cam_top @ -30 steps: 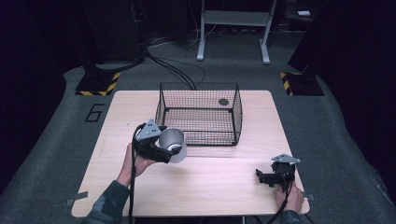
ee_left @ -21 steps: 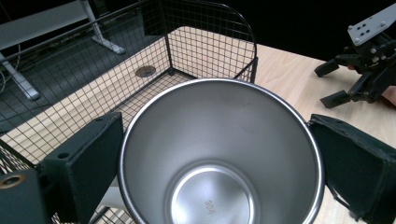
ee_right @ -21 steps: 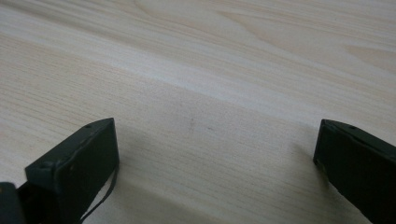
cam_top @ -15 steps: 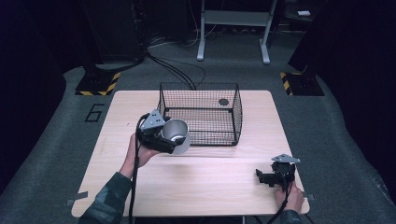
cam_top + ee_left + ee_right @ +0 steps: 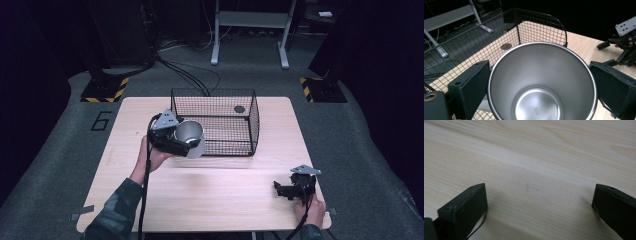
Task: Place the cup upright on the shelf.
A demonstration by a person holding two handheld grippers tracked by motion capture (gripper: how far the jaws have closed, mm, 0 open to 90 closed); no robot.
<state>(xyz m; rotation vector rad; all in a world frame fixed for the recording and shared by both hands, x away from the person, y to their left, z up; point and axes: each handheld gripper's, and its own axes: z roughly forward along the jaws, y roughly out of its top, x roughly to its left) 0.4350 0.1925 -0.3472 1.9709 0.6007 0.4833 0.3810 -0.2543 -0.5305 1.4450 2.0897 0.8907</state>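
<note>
The left tool [image 5: 181, 141] is gripping a steel cup [image 5: 190, 138], its two black jaws pressing against opposite sides of the rim, as the left gripper view is showing plainly. The cup [image 5: 541, 82] is a plain, round, brushed-metal vessel, wider at the mouth than at the base, its inside dull grey with a brighter ring at the bottom and small stamped digits in the middle of the floor. In the high view it is being held off the table [image 5: 150, 190], tilted with its mouth turned toward the camera, just at the near left corner of a black wire basket [image 5: 252, 120]. The basket [image 5: 539, 22] is standing open-topped on the far middle of the table, and a small dark disc [image 5: 239, 109] is lying on its floor near the far right side. The person's left hand [image 5: 152, 157] is wrapping the tool's body from below, a camouflage sleeve [image 5: 112, 212] trailing to the bottom edge. The right tool [image 5: 285, 190] is resting low near the table's near right corner, well apart from the cup, its jaws standing wide open over bare wood [image 5: 536, 170] with nothing between them. The right hand [image 5: 312, 210] is holding it from behind.
</note>
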